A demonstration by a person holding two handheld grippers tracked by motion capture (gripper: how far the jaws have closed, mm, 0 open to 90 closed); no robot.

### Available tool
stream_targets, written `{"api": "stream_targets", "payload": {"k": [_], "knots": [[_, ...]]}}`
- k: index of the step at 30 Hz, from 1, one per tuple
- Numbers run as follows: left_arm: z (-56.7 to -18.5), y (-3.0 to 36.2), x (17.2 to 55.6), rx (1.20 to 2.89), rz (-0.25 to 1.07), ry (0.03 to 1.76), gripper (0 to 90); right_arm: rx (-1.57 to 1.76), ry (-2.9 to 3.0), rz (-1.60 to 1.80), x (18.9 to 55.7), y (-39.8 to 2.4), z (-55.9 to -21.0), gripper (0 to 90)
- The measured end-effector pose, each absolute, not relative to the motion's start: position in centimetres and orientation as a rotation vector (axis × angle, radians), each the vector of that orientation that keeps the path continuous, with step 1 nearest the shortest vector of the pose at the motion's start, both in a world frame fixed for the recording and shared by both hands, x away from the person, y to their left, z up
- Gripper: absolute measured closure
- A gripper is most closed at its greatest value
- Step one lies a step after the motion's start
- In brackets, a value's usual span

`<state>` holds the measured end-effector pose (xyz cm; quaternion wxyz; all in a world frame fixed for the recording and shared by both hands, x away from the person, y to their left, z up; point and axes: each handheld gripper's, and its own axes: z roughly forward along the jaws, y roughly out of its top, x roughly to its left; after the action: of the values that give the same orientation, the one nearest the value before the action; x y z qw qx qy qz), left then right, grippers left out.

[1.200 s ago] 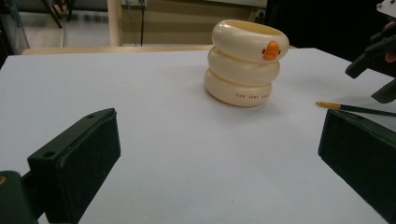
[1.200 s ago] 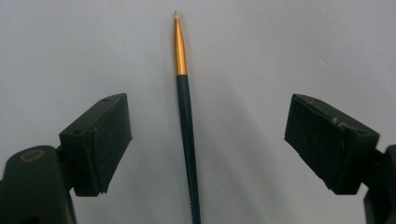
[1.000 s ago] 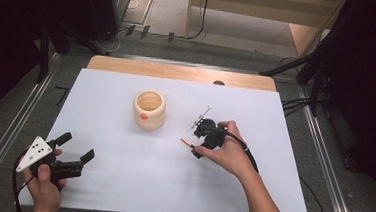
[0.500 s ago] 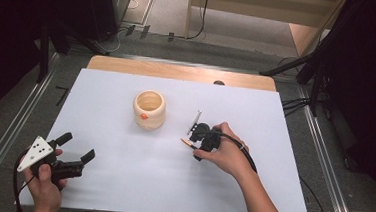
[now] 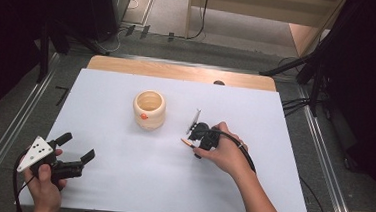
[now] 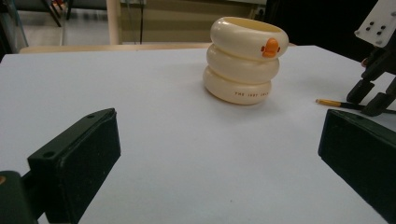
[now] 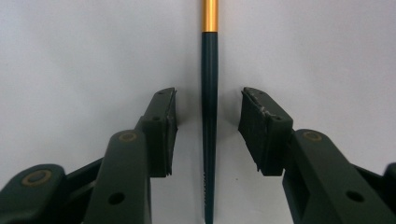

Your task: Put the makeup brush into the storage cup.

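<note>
The right gripper [image 7: 208, 135] straddles a dark brush handle [image 7: 209, 116] lying flat on the white table [image 5: 120, 191]; its 2 jaws have just been closing, a gap left on each side. The cream ringed cup [image 5: 149, 109] stands near. The left gripper [image 5: 75, 152] rests well apart, jaws spread, empty.

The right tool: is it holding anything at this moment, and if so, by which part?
Nothing yet. The right tool has been closing around the brush handle, dark and tapered, but gaps remain on both sides, so it grips nothing.
</note>
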<state>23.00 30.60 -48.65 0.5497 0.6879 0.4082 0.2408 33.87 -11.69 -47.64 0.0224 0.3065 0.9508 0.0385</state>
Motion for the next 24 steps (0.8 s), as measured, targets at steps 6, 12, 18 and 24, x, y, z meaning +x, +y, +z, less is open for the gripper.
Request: {"api": "stream_targets", "payload": {"k": [6,12,18,24], "knots": [[-48.65,30.56,22.97,1.629,0.569,0.966,0.0,0.94,2.956,0.098,34.04,-11.54,-47.62,58.3],[-48.66,30.55,23.0,1.635,0.569,0.965,0.0,0.91,2.981,0.053,34.18,-11.01,-47.52,68.4],[-48.65,30.59,22.97,1.632,0.566,0.966,0.0,0.898,2.994,0.041,34.27,-10.84,-47.49,78.0],[-48.64,30.58,22.96,1.635,0.567,0.965,0.0,0.908,2.997,0.046,34.44,-10.91,-47.52,84.6]]}}
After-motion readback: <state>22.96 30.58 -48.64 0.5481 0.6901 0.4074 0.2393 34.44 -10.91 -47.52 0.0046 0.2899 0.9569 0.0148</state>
